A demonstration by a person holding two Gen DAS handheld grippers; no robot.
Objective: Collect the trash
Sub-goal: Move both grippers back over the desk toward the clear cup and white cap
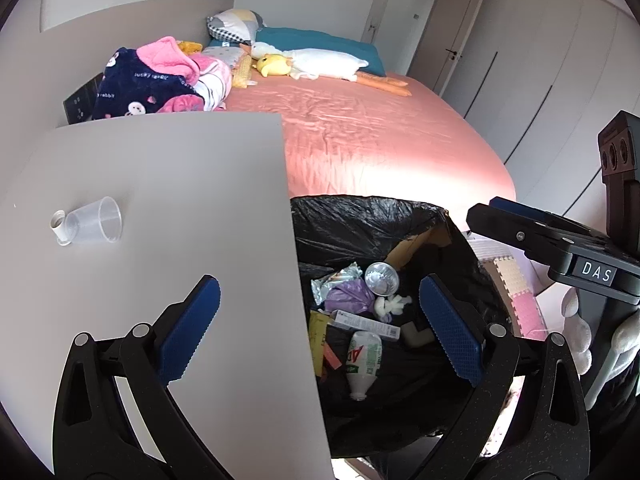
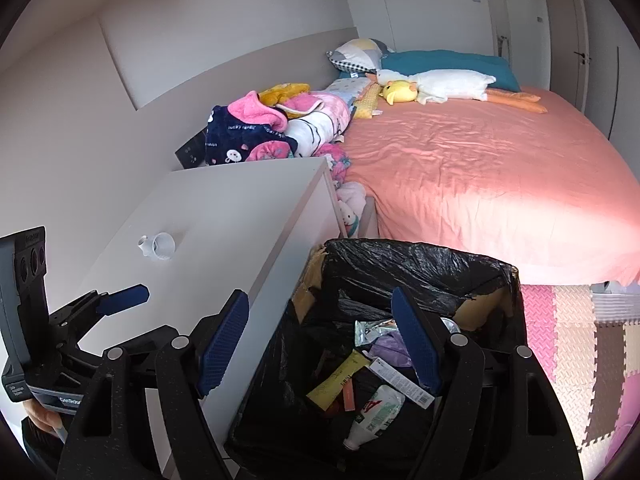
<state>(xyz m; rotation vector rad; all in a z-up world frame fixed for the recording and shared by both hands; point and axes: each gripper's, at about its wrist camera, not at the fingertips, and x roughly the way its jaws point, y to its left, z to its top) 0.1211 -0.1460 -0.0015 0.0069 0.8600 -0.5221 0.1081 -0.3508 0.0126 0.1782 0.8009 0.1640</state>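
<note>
A clear plastic cup [image 1: 96, 222] lies on its side on the white nightstand [image 1: 160, 200], beside a small white cap or tube [image 1: 60, 230]. It also shows in the right wrist view [image 2: 162, 246]. A trash bin lined with a black bag [image 1: 360, 220] stands right of the nightstand and holds a white bottle [image 1: 364, 364], a foil wrapper [image 1: 336, 280], a purple bag and a small box. My left gripper [image 1: 320, 332] is open and empty, straddling the nightstand edge and the bin. My right gripper [image 2: 320, 340] is open and empty above the bin [image 2: 420, 268].
A bed with a pink sheet [image 1: 380, 132] lies behind the bin, with pillows, a goose plush [image 1: 320, 62] and piled blankets [image 1: 160, 80]. Foam floor mats [image 2: 580, 340] lie to the right. White wardrobe doors [image 1: 540, 80] line the right wall.
</note>
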